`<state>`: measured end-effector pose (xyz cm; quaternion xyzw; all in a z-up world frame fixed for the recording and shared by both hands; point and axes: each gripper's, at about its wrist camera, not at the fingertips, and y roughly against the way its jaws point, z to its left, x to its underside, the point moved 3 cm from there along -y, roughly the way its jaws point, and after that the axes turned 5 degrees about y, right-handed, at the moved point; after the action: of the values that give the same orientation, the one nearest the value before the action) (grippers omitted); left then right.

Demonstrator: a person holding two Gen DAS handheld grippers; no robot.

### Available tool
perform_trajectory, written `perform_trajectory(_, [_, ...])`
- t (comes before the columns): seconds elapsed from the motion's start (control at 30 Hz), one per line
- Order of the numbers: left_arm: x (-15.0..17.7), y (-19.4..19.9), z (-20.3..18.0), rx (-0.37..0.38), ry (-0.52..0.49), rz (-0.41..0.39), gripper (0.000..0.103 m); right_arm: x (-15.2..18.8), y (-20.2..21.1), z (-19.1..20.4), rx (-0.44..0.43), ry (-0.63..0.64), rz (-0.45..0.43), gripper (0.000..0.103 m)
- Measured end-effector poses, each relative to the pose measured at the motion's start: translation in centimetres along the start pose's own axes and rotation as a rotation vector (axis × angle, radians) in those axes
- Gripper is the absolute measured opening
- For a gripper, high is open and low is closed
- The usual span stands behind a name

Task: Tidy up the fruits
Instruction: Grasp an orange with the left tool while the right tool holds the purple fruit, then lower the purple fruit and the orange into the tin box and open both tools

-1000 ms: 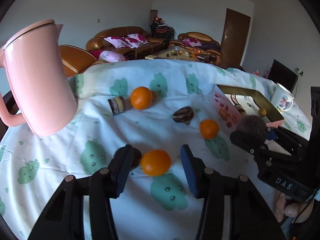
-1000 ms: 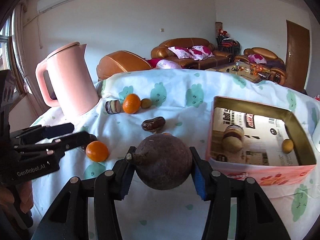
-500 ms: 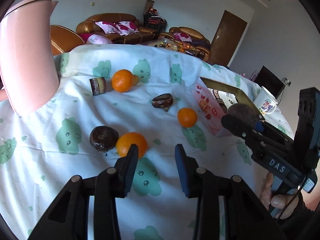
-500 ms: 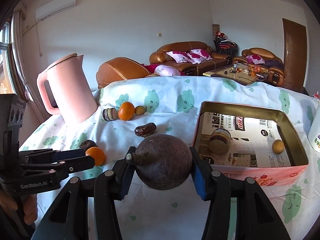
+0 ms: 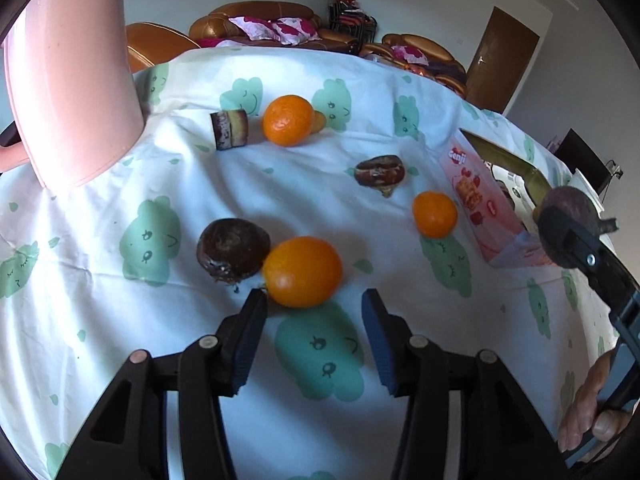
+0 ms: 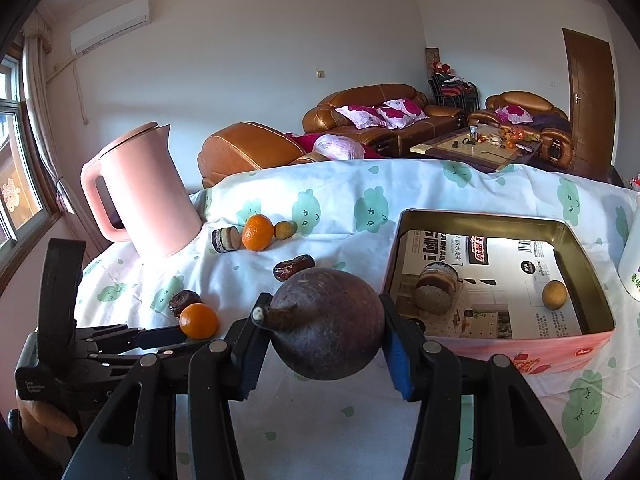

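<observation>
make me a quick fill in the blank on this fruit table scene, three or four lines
1. The right tool grips a round dark brown ____.
2. The kettle on the tablecloth is ____ in colour.
3. The left tool, jaws opening, is nearest an ____ that lies untouched beside a dark fruit.
4. The small yellow fruit lies inside the ____.

Missing words: fruit; pink; orange; tin

A table under a cloud-print cloth (image 5: 360, 92) carries a pink kettle (image 6: 140, 192), scattered oranges (image 5: 302, 272), and an open tin box (image 6: 588, 276).
</observation>
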<state>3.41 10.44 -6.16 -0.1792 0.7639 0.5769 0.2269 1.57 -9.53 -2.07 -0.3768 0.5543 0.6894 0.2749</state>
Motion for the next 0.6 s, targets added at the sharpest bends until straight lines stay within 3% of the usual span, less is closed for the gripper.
perform_trajectory(0.23, [-1.1,-1.3,-0.9,-0.063,-0.023,-0.056,0.052,0.0,0.1,-0.2,0.016,0.004,-0.005,0.053])
perform_trajectory(0.3, [-1.0,-1.5,-1.4,-0.099,-0.064,-0.067,0.046,0.0,0.1,-0.3,0.020,0.003,-0.001,0.053])
perform_trajectory(0.33, [-1.0,-1.5,-1.5,-0.094,-0.067,-0.069,0.041,0.0,0.0,-0.3,0.021,0.001,0.001,0.053])
perform_trajectory(0.6, [-1.3,-0.8,-1.4,-0.070,-0.051,-0.104,0.040,-0.5,0.6,-2.3,0.049,-0.042,-0.021,0.053])
